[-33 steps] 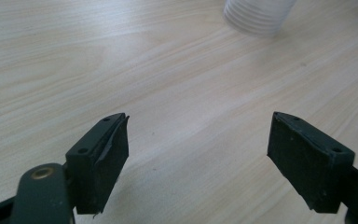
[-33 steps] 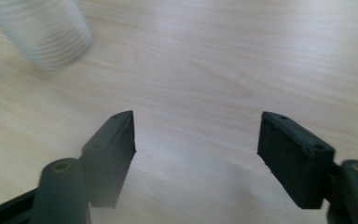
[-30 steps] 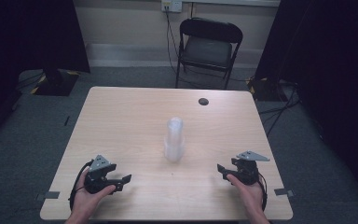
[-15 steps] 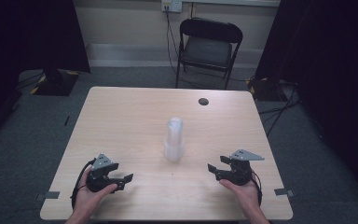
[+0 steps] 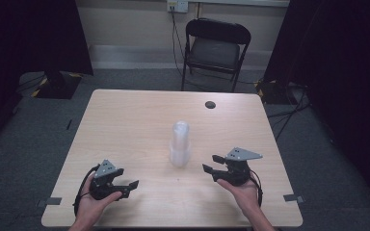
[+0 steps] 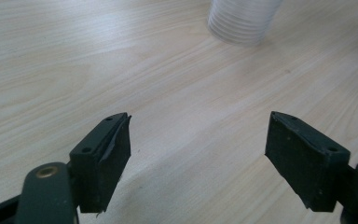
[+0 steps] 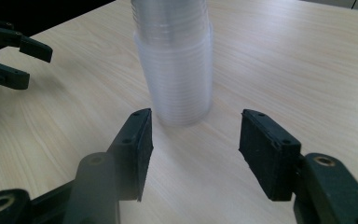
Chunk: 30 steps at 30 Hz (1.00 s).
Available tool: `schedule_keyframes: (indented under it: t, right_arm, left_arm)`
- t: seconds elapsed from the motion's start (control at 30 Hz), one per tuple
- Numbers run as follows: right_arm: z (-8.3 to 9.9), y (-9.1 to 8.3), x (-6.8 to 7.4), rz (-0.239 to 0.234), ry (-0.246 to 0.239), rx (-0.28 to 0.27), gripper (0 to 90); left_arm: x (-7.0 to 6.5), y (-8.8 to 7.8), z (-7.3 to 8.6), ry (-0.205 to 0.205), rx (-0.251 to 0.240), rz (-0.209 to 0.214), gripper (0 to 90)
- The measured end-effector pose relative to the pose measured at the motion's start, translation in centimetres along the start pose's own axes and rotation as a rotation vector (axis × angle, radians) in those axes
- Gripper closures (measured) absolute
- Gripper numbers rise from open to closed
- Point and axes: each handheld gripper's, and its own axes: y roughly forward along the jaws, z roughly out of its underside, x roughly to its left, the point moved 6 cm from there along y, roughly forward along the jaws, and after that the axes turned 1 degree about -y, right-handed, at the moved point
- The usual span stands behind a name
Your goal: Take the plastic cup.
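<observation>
The stack of clear cups (image 5: 180, 143) stood upright at frame centre; the right gripper (image 5: 211, 164) faced it, jaws apart, just narrowed, nothing between; the left gripper (image 5: 131, 186), lower left, jaws apart.

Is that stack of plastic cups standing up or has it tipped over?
Upright. The cup stack stands mouth down on the table, rising straight in the high view and in the right gripper view; nothing touches it.

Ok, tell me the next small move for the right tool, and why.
Probably ease the right tool forward until the cup stack sits between its jaws. The jaws stand apart with nothing between them, and the stack stands upright just ahead of them, untouched.
</observation>
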Motion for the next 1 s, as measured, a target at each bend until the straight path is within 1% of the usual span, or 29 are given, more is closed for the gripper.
schedule_keyframes:
  t: [0.13, 0.17, 0.2, 0.27, 0.33, 0.37, 0.43, 0.47, 0.5, 0.53, 0.57, 0.6, 0.67, 0.7, 0.8, 0.87, 1.0]
  right_arm:
    - [-1.1, 0.6, 0.2, -0.004, -0.019, -0.011, 45.2]
    - [-1.3, 0.8, 0.2, 0.003, -0.027, -0.016, 43.3]
    - [-1.5, 0.9, 0.1, 0.021, -0.032, -0.033, 43.1]
    - [-1.9, 1.3, 0.2, 0.009, -0.046, -0.041, 42.8]
    - [-2.4, 1.6, 0.3, 0.02, -0.062, -0.052, 42.1]
    - [-2.7, 1.7, 0.4, 0.014, -0.066, -0.061, 42.1]
    - [-3.2, 2.1, 0.6, 0.012, -0.075, -0.06, 42.1]
    - [-3.5, 2.2, 0.7, 0.002, -0.076, -0.06, 41.9]
    - [-3.8, 2.4, 0.8, -0.009, -0.069, -0.062, 40.0]
    - [-4.2, 2.5, 1.0, -0.04, -0.052, -0.076, 40.4]
    - [-4.5, 2.7, 1.0, -0.048, -0.05, -0.081, 40.7]
    - [-4.9, 2.9, 1.0, -0.04, -0.051, -0.083, 39.7]
    - [-5.6, 3.2, 1.0, -0.056, -0.04, -0.099, 36.2]
    - [-5.9, 3.4, 0.9, -0.054, -0.034, -0.102, 33.9]
    - [-6.9, 3.9, 0.9, -0.051, -0.035, -0.108, 29.1]
    - [-7.4, 4.2, 0.9, -0.054, -0.039, -0.11, 27.6]
    - [-8.2, 4.9, 0.9, -0.06, -0.039, -0.12, 26.0]
  left_arm:
    - [0.1, 0.0, 0.2, -0.007, 0.004, 0.005, 22.2]
    - [0.1, 0.0, 0.2, -0.007, 0.005, 0.003, 22.2]
    - [0.2, -0.1, 0.2, -0.008, 0.005, 0.001, 22.2]
    - [0.2, -0.2, 0.3, -0.009, 0.006, 0.0, 22.2]
    - [0.2, -0.3, 0.3, -0.013, 0.005, 0.002, 22.2]
    - [0.2, -0.3, 0.3, -0.012, 0.005, -0.001, 22.2]
    - [0.2, -0.3, 0.3, -0.01, 0.004, -0.003, 22.2]
    - [0.2, -0.3, 0.3, -0.006, 0.007, -0.003, 22.2]
    - [0.2, -0.3, 0.3, -0.002, 0.008, -0.004, 22.2]
    - [0.2, -0.2, 0.4, -0.005, 0.009, -0.003, 22.2]
    - [0.2, -0.2, 0.4, -0.008, 0.01, 0.0, 22.2]
    - [0.2, -0.2, 0.4, -0.009, 0.008, -0.001, 22.2]
    - [0.2, -0.3, 0.3, -0.005, 0.005, -0.005, 22.2]
    - [0.3, -0.3, 0.3, -0.005, 0.002, -0.007, 22.2]
    - [0.4, -0.3, 0.3, -0.006, -0.001, -0.012, 22.4]
    - [0.4, -0.3, 0.4, -0.007, 0.008, -0.014, 22.3]
    - [0.6, -0.4, 0.5, -0.014, 0.003, -0.02, 22.3]
